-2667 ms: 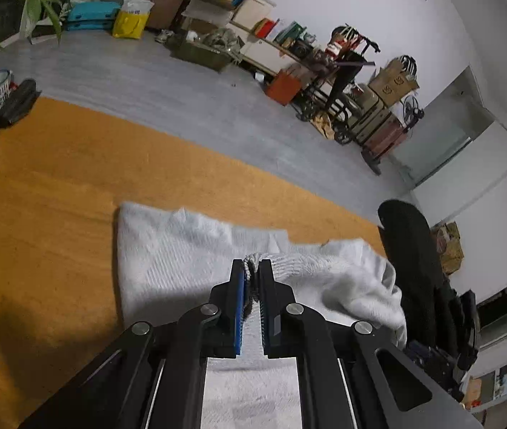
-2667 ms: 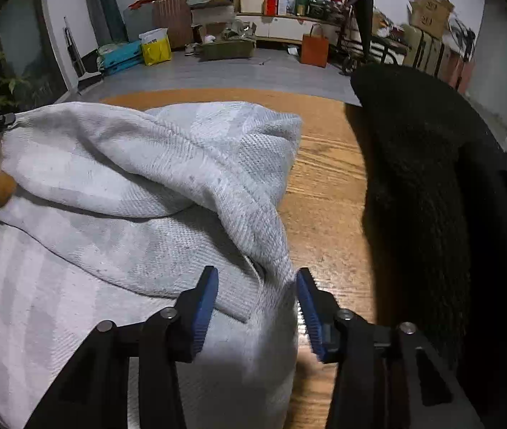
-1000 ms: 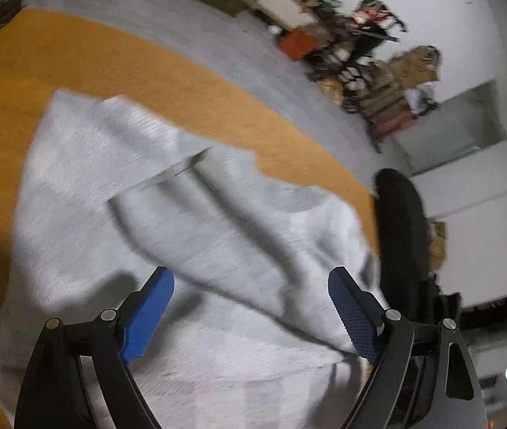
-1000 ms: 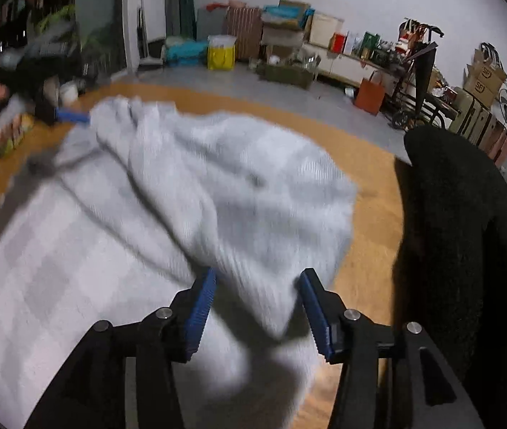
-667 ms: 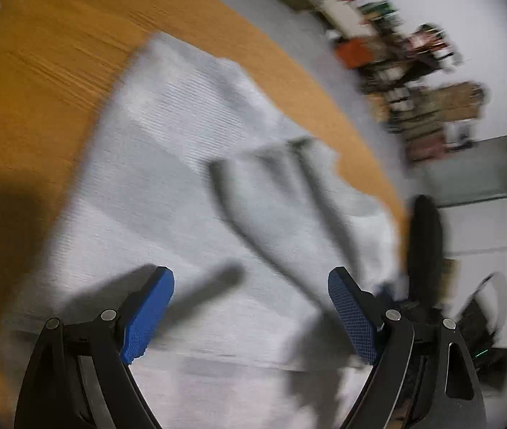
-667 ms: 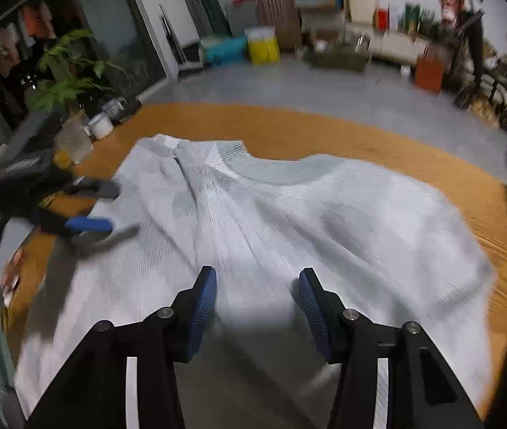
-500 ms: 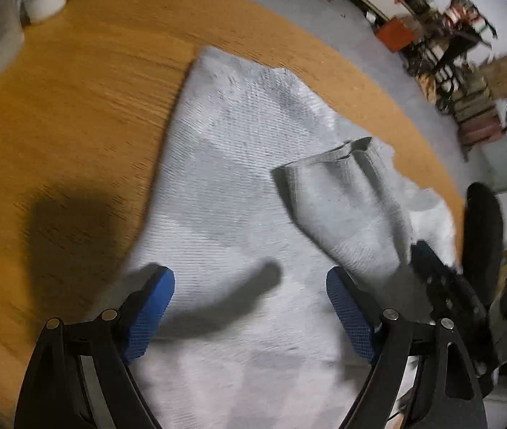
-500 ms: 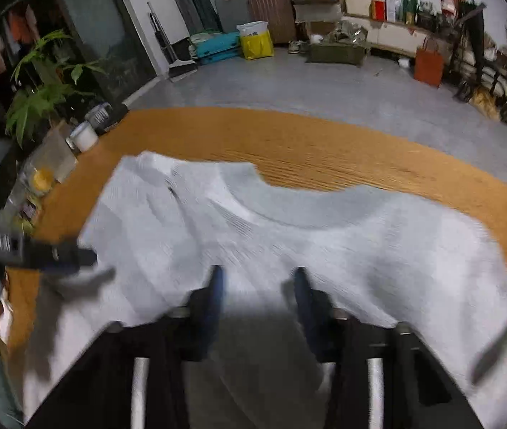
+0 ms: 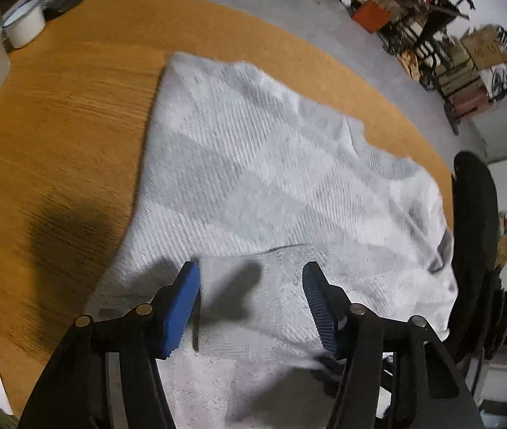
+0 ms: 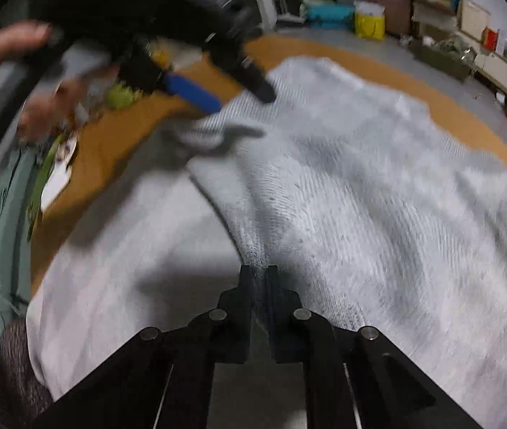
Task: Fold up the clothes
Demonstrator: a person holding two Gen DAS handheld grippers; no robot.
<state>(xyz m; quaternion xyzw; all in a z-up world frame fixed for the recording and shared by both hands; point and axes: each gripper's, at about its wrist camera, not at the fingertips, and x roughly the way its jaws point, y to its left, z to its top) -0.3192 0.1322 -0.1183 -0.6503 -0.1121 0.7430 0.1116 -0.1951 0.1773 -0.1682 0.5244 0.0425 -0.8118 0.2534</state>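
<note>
Right jaws pinching a ridge of the pale grey knitted sweater (image 10: pixel 360 186) while the left jaws narrow above it.

The sweater lies spread on the orange-brown wooden table (image 9: pixel 56 114), running ahead of both tools. The right gripper (image 10: pixel 259 275) has its jaws closing, almost together, with a raised fold of knit caught between their tips, and the cloth puckers into creases that fan away from that pinch. The left gripper (image 9: pixel 249 300) hangs over the near part of the garment; its blue pads (image 9: pixel 181 307) stand apart and are closing, with fabric beneath the gap but nothing pressed. The knit looks soft, light and limp, so I would expect it to sag and stretch; better taken at the hem or a folded edge, both layers together.
</note>
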